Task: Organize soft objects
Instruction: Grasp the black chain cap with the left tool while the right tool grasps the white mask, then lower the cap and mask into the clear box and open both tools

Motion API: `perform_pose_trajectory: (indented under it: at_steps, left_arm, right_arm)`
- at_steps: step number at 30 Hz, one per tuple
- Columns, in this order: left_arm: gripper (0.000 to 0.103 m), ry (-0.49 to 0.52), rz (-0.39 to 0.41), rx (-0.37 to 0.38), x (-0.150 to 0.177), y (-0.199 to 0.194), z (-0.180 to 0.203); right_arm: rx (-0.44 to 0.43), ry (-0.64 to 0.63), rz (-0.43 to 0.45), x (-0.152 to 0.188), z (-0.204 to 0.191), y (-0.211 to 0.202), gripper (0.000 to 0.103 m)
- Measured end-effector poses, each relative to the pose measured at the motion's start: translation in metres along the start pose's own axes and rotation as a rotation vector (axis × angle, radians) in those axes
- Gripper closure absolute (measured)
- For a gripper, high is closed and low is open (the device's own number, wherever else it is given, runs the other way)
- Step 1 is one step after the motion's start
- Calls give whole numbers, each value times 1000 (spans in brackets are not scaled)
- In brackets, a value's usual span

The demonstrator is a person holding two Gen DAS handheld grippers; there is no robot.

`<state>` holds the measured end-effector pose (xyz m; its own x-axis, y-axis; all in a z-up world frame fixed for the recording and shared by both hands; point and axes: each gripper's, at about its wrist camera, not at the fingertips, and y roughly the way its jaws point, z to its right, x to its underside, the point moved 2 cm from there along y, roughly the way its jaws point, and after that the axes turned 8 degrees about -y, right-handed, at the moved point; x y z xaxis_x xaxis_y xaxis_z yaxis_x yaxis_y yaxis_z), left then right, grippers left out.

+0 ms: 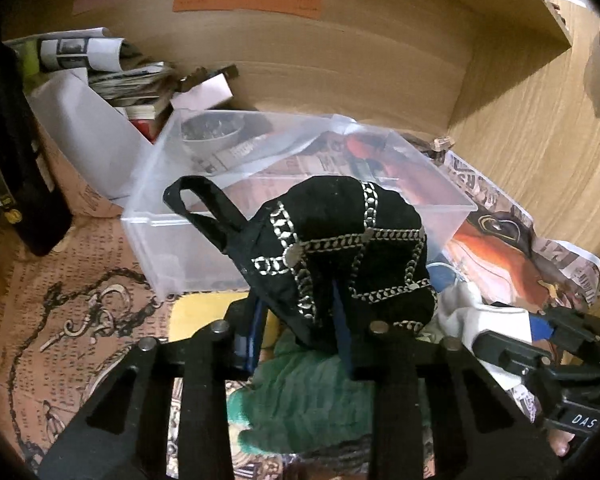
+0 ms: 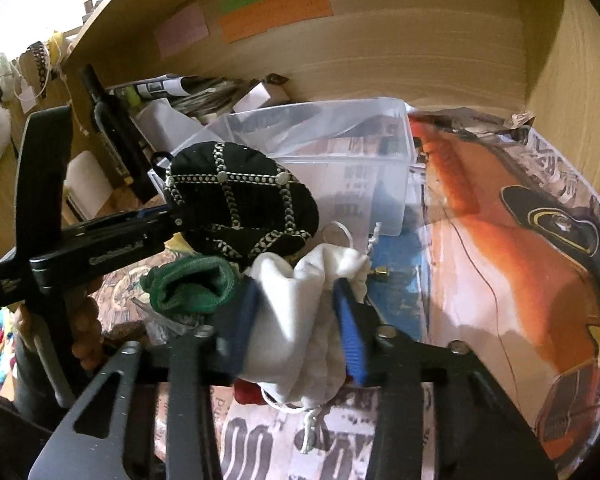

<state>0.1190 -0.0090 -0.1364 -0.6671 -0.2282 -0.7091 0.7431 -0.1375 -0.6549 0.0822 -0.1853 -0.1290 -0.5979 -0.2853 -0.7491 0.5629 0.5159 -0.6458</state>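
Observation:
My left gripper is shut on a black pouch with silver chain trim and holds it in front of a clear plastic bin. The pouch and left gripper also show in the right wrist view, beside the bin. My right gripper is shut on a white drawstring bag; it shows at the left wrist view's lower right, with the bag. A green knitted piece lies below the pouch, also in the left wrist view.
Everything sits in a wooden shelf compartment lined with printed paper. Stacked papers and booklets fill the back left. A dark bottle stands at left. The wooden side wall is at right. Coloured notes stick on the back wall.

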Motion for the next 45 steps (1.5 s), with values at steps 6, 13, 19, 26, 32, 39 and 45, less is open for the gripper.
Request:
perform_pose_trajectory:
  at_steps: [6,13,19,26,32,39,45]
  left_arm:
    - [83,0,28,23,-1,-7,1]
    - [91,34,101,72,-7,-34,12]
    - [94,60,160,112,-19,-56,22]
    - [96,69,212,139,-39,-74,24]
    - [96,81,284,119,-67,-88,21]
    - [96,77,379,33,-103,-95,10]
    - [96,88,413,-80,-121,-78,-1]
  right_arm:
    - [10,-9,42,-5,0,-8,91]
    - [60,-12,116,-17,4,-26,93]
    - [85,-10,189,-34,11,-42,93]
    - [109,-42,276,-61,13,-52,93]
    - [118,-64,318,-84,16,-51,93]
    - [135,-106,327,-107,17,-38,93]
    - [140,-125,285,-124,20,-9,93]
